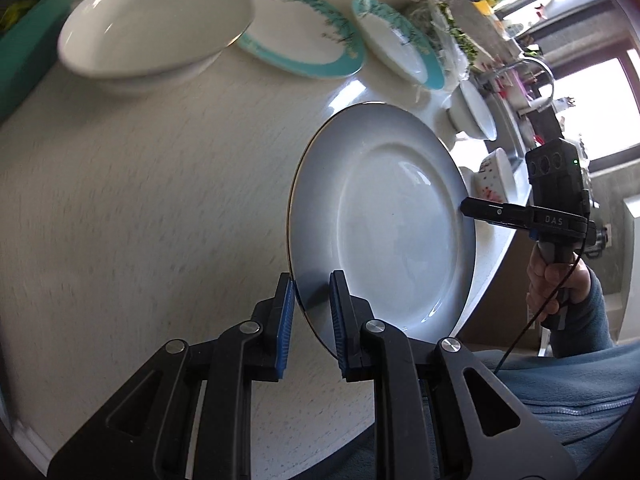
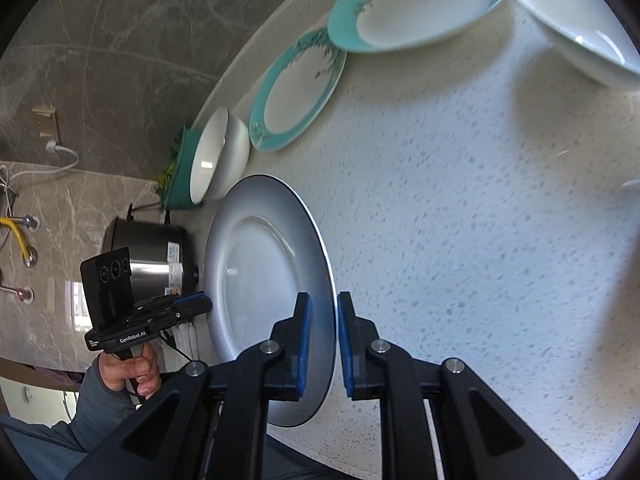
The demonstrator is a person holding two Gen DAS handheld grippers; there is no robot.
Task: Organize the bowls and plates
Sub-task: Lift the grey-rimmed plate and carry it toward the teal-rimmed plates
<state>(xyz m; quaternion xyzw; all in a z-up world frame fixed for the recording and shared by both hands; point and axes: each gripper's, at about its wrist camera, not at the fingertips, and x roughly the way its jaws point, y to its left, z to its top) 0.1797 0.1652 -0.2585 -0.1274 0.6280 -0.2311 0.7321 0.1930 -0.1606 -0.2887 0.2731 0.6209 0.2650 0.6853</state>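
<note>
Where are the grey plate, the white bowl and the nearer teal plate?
grey plate (image 1: 396,224): left wrist view, on its flat centre.
white bowl (image 1: 160,28): left wrist view, on its inner wall.
nearer teal plate (image 2: 294,98): right wrist view, on its white centre.

Grey marble wall (image 2: 120,40) behind a speckled white countertop (image 2: 460,240); bright window (image 1: 592,112) beyond.

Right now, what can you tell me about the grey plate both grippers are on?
The grey plate looks like glazed ceramic, pale in the well and darker toward its broad, thinly edged rim. It is empty and whole, tilted above the speckled counter. The left gripper clamps one edge of the rim between blue-padded fingers, and the right gripper clamps the opposite edge. Nothing else visibly touches it.
</note>
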